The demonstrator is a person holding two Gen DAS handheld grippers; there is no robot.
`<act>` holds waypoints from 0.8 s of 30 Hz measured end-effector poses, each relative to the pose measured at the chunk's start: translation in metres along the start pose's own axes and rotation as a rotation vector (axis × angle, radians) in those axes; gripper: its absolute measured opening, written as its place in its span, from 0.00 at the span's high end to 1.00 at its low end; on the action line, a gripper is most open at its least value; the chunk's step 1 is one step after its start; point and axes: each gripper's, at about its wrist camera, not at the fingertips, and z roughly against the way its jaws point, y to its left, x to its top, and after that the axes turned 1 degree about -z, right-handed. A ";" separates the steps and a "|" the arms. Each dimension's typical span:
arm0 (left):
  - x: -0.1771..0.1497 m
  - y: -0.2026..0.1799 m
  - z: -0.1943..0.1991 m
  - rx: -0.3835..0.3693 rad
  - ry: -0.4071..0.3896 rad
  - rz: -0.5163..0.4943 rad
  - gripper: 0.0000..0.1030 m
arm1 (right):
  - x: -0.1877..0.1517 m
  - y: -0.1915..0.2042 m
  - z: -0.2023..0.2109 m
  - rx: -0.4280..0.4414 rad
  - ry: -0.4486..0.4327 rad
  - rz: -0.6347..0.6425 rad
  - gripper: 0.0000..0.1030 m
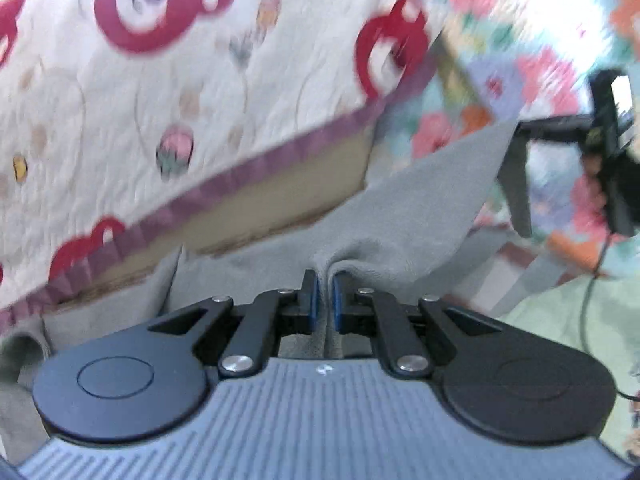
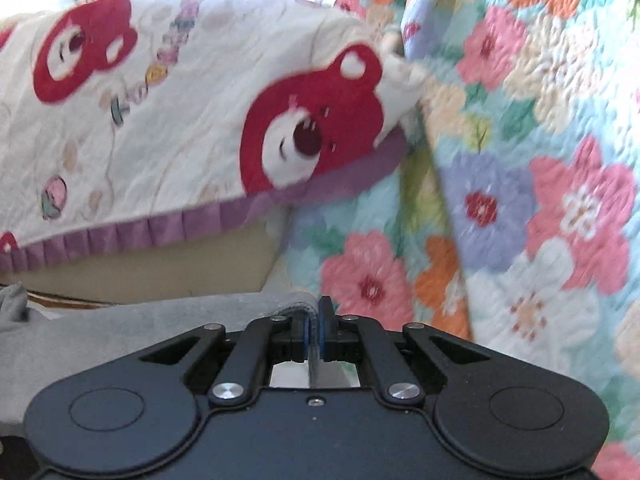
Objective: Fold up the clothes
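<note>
A: So, where is the soft grey fleece garment [image 1: 280,236]?

B: Stretched between the two tools, in front of the cream quilted bed cover with red bear faces [image 1: 160,100] and its purple pleated frill [image 1: 248,172].

A: And the left gripper [image 1: 323,300]?

B: Clamped tight on a pinched fold of the grey cloth, blue pads [image 1: 335,300] pressing from both sides.

A: The right gripper [image 2: 315,330]?

B: Also closed, nipping a stitched edge of the garment. Beside it hangs the pastel flowered quilt [image 2: 540,160].

A: Focus?

B: Left view is blurred.
</note>
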 end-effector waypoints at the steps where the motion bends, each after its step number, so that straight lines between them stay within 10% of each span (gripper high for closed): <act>1: 0.002 0.001 0.009 -0.015 -0.010 -0.007 0.95 | 0.003 -0.003 0.008 -0.015 -0.012 0.045 0.97; 6: -0.007 -0.015 0.013 -0.180 0.106 0.001 1.00 | -0.005 -0.017 0.031 -0.068 0.006 0.161 0.97; 11: -0.050 -0.022 -0.026 -0.184 0.337 0.078 0.98 | -0.081 -0.024 -0.004 -0.159 0.310 0.240 0.99; 15: -0.062 0.003 -0.017 -0.123 0.352 0.192 0.87 | -0.095 -0.037 0.005 -0.128 0.434 -0.012 0.86; 18: -0.071 0.032 -0.003 -0.087 0.365 0.310 0.64 | -0.087 -0.020 0.020 0.006 0.425 -0.075 0.62; 24: -0.111 0.113 0.032 0.164 0.468 0.504 0.60 | -0.073 0.060 0.042 0.466 0.443 -0.238 0.62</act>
